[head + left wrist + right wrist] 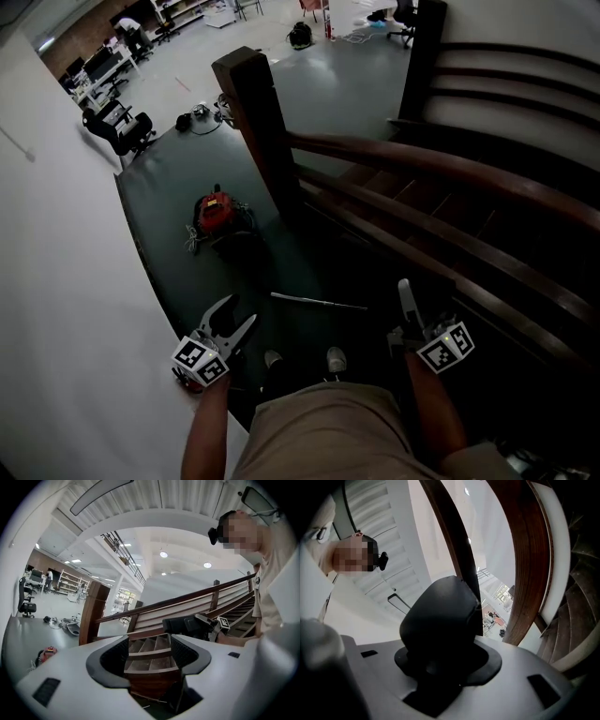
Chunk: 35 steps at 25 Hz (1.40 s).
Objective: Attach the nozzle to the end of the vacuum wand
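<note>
the wand (319,302) lay crosswise on the floor between the wide-open, empty left gripper (242,315) and the right gripper (409,314) clamping the black nozzle (440,620).

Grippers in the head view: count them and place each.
2. The left gripper is lower left beside the white wall, jaws apart, empty. The right gripper is lower right by the stair railing, shut on a black nozzle.

Seen from above, past the wearer's beige shorts (319,431) and shoes (336,359), a left gripper (240,313) with jaws spread and a right gripper (412,309) hang over a dark green floor (164,244), where a thin metal vacuum wand (319,302) lies ahead of the shoes and a red vacuum cleaner (216,214) sits farther off, near a dark wooden staircase's newel post (258,122).
</note>
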Tool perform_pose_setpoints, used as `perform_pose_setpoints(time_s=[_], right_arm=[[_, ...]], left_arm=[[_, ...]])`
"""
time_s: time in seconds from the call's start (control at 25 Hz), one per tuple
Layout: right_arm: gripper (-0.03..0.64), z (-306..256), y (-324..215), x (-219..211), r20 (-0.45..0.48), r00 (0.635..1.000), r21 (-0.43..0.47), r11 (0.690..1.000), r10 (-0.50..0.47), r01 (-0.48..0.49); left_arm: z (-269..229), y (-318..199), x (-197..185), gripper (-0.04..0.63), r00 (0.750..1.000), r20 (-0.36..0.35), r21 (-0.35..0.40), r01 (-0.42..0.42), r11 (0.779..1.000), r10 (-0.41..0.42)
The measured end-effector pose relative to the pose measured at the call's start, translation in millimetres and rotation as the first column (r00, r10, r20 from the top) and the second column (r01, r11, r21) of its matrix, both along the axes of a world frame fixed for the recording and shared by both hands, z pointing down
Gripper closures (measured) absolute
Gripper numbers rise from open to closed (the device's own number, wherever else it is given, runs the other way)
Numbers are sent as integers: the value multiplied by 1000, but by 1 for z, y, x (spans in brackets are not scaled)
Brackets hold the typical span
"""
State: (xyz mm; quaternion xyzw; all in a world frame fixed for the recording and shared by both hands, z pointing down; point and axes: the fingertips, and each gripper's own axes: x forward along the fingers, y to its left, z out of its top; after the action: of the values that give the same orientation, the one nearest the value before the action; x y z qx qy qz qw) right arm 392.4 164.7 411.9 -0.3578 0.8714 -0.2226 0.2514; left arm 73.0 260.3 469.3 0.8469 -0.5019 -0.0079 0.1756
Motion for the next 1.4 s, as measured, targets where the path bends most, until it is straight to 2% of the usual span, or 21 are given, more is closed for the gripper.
perform_pose_setpoints(time_s=[0.16,0.32,0.44,0.6,0.8,0.96,1.12,1.28,1.4], right_arm=[[449,15,-13,-6,-16,999,-26,999,35,-36],[449,28,-27,-21,-29,997,-67,995,77,-79],[449,37,-38,-43,-53,993,-92,989,109,-114],[449,54,-56,-88,-111,986,-94,986,125,-135],[448,110,-94,-151,-256,962,-67,991,96,-117],[449,183,-136,-181,-347,935,-89,990,73,-110],[448,273,-170,-186,-402,914,-142,982,56,-123],[449,367,-190,-178,-437,898,-209,965,51,-156],[448,437,-204,-181,-459,888,-224,961,40,-159]], left_arm=[[23,-19,-2,313,996,42,-40,-73,997,75],[56,-42,-3,313,975,114,-94,-178,979,189],[86,-63,-6,313,942,174,-162,-259,952,286],[123,-90,-22,313,903,179,-229,-349,909,392],[183,-128,-61,313,885,181,-297,-366,882,428],[259,-155,-86,313,867,245,-364,-332,870,433],[352,-170,-86,313,823,328,-420,-312,852,463],[464,-174,-66,313,756,377,-492,-327,807,536],[552,-184,-51,313,701,403,-528,-347,775,589]])
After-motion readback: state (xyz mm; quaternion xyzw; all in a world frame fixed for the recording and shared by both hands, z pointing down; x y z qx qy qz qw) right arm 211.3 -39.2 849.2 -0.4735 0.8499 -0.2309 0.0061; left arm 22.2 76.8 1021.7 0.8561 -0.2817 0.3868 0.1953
